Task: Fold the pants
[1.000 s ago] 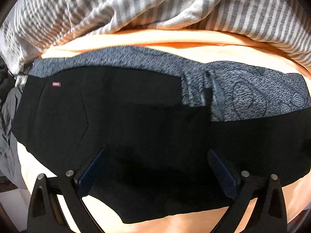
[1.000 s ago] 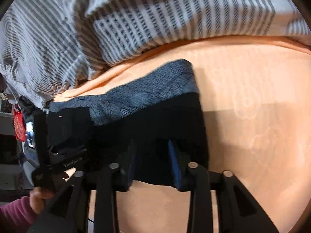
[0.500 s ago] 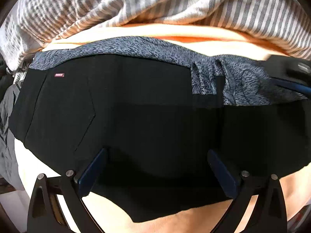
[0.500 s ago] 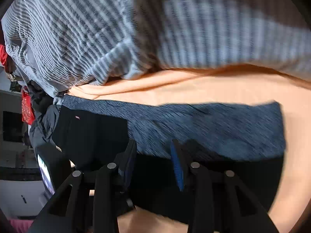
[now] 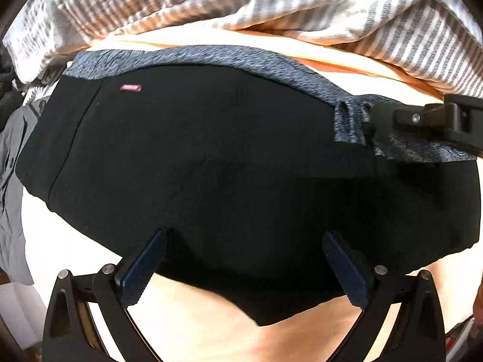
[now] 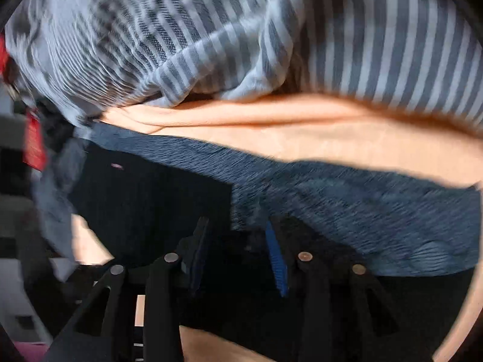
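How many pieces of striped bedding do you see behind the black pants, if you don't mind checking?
1: a crumpled grey-and-white striped cover bunched along the far side of the orange sheet, beyond the black pants. More may lie out of view.

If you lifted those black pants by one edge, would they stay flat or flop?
Probably flop: the black pants lie limp and follow the orange sheet beneath. They look thin, so likely light. The folded layers may slide apart.

A bedroom at home: peach bedsheet (image 5: 187, 325), rumpled striped duvet (image 6: 377, 45), clothes heaped alongside (image 5: 12, 181).
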Tool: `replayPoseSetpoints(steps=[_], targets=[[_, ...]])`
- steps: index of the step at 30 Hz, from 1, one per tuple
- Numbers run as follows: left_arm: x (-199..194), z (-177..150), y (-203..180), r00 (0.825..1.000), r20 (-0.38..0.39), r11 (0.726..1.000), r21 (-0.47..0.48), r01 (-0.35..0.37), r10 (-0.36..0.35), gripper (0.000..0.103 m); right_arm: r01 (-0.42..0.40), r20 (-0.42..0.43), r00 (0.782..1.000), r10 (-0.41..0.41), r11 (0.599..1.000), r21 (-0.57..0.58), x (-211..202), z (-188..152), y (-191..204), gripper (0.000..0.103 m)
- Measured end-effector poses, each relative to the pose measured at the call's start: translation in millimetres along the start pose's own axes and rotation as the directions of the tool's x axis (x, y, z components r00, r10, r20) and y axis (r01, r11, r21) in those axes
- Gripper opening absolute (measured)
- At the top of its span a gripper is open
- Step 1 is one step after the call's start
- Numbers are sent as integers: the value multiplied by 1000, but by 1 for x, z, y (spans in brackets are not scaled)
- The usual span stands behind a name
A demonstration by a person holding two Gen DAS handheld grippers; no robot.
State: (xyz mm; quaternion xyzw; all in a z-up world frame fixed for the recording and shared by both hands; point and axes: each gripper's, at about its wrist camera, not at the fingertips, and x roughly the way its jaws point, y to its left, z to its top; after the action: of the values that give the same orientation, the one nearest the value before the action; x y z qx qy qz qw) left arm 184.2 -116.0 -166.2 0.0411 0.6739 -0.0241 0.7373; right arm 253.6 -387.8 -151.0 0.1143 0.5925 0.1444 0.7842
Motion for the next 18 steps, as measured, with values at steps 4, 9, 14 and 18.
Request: replayPoseSetpoints(steps=[4, 9, 14, 18], targets=[[-7, -6, 12, 1000, 19, 1000, -8, 6, -5, 103, 167, 31, 986, -165, 983, -75, 3, 5, 19, 59], [-22, -15, 21, 999, 28, 1000, -24, 16, -16, 103, 338, 5, 941, -338, 938, -72, 29, 5, 32, 47], [-39, -20, 48, 999, 53, 999, -34, 15, -13, 103, 197, 7, 980, -198, 978, 64, 27, 8, 19, 6], [-39, -18, 64, 998, 58, 998, -64, -6, 10, 103, 106, 19, 994, -107, 994, 35, 31, 22, 31, 4]])
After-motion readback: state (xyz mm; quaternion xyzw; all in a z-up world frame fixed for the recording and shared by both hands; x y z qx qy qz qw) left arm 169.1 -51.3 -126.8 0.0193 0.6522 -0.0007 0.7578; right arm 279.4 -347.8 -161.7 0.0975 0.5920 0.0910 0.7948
